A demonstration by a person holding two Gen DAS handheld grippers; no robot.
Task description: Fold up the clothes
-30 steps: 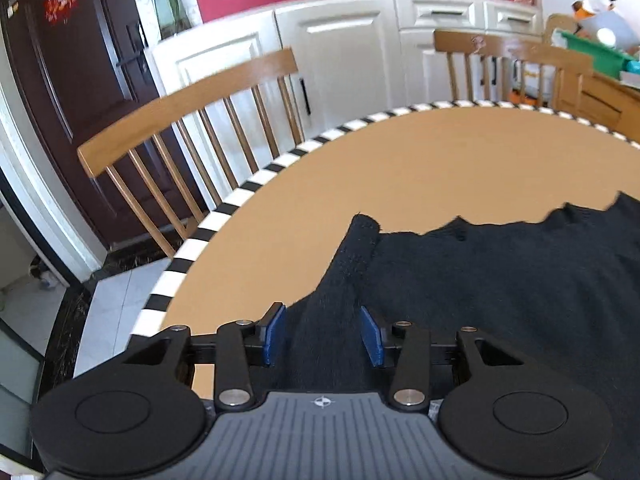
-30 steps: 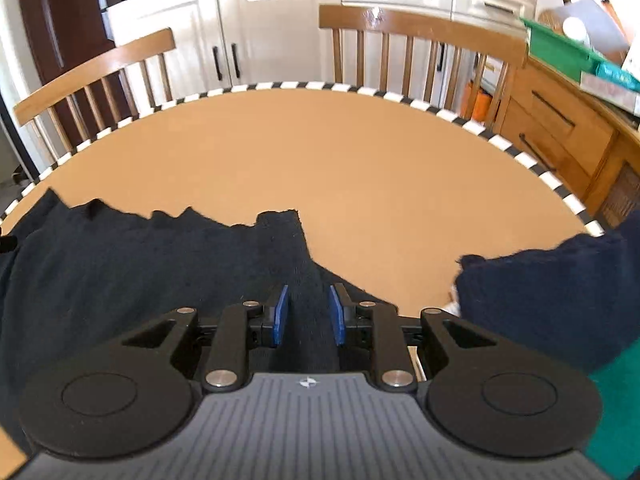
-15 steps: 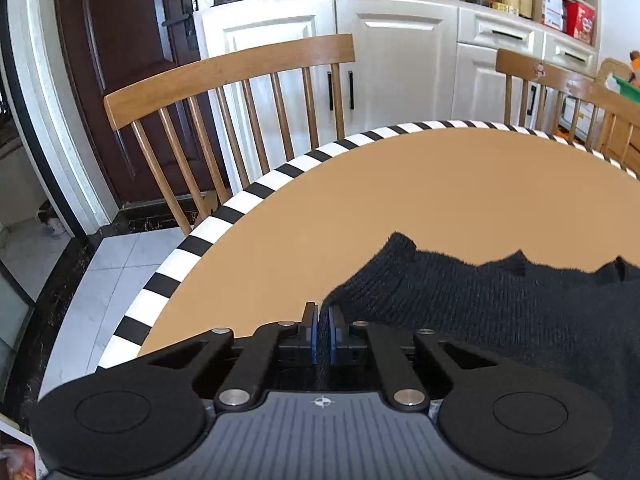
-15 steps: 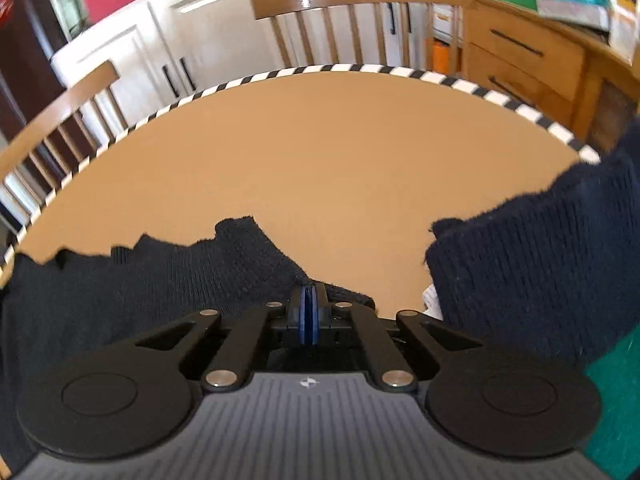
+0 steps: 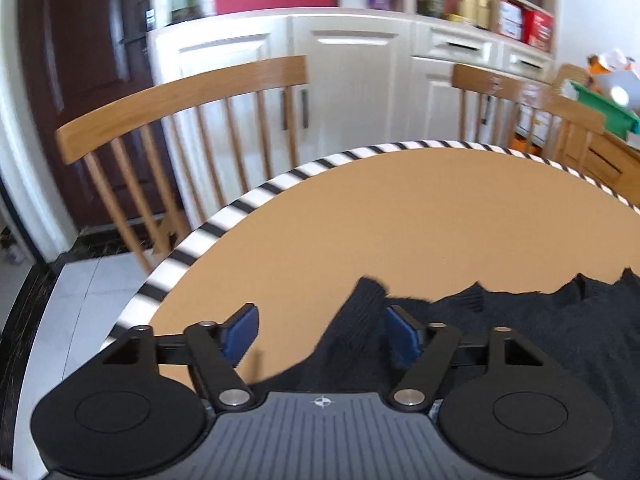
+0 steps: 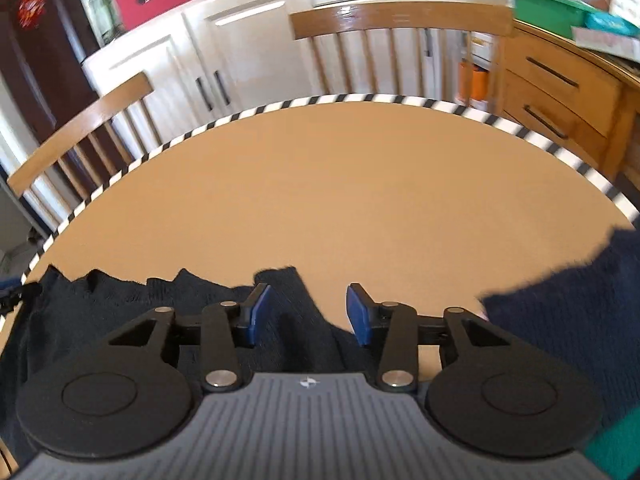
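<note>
With both sets of jaws spread wide, nothing is gripped: left gripper and right gripper straddle corners of black sweater, laid flat at near edge of round table, likely for regrip before fold.

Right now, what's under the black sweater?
The round table lies under the black sweater: bare tan top beyond its far edge. Whatever lies beneath the knit itself is covered. Both grippers, left gripper and right gripper, are open.

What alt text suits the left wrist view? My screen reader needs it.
Open tongs hover over the corner of a black sweater lying on a round tan table; a wooden chair and white cabinets stand behind.
</note>
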